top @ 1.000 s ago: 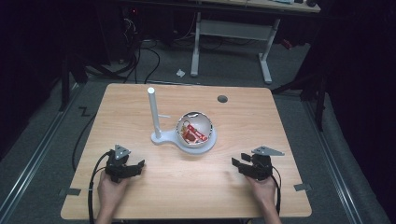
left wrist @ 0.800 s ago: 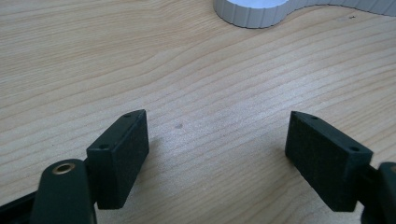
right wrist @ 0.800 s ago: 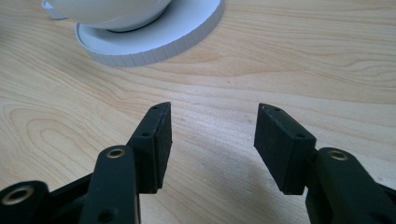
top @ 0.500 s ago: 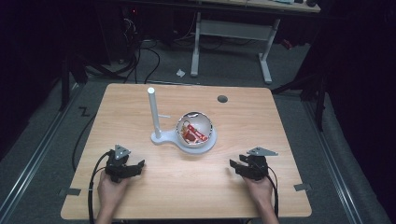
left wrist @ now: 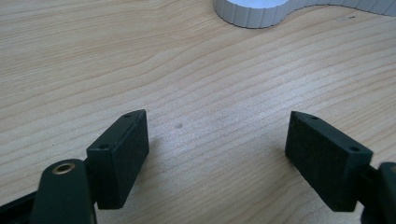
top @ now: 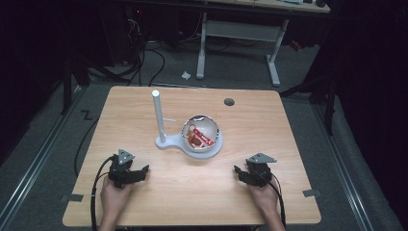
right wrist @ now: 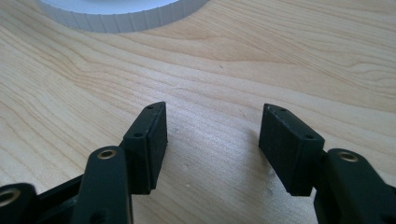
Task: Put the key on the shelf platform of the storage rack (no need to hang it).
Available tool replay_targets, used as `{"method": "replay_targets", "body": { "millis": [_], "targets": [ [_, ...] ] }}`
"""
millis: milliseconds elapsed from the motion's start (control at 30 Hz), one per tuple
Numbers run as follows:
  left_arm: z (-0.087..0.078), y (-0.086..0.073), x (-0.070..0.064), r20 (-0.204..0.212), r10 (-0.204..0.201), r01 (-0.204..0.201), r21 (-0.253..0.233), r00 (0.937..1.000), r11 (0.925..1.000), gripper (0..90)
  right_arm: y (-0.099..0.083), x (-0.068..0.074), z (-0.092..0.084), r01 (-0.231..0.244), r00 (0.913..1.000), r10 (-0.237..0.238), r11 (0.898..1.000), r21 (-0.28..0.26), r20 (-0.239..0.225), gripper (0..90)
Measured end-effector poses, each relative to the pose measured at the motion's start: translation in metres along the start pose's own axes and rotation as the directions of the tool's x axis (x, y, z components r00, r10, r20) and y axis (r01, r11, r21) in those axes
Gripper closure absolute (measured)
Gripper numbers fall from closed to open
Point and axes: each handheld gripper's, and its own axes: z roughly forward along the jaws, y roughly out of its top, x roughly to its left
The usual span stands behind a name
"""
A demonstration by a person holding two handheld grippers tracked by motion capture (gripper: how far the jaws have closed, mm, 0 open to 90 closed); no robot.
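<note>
Table (top: 144,110), pale wood. Left gripper (top: 139,172) near front edge, jaws spread, empty. Centre: white stand (top: 166,142), tall post (top: 158,115), bowl (top: 212,139) holding red packet (top: 198,138). Right gripper (top: 239,172) at front right, jaws apart, empty. Bare wood between grippers and stand; nothing blocking. Likely risk: careless reach knocking post, tipping stand, spilling packet.

You find nothing legible here: the red packet (top: 201,138) in the bowl (top: 215,143) shows light marks, but they are too small for you to read.
</note>
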Motion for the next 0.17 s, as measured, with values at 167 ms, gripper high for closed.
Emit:
{"method": "replay_targets", "body": {
  "millis": [167],
  "targets": [
    [0.0000,0.0000,0.0000,0.000,0.000,0.000,0.000,1.0000,1.0000,21.9,0.0002,-0.0009,0.0001,-0.011,0.9999,0.011,1.000,0.005,-0.003,39.9]
  ]
}}
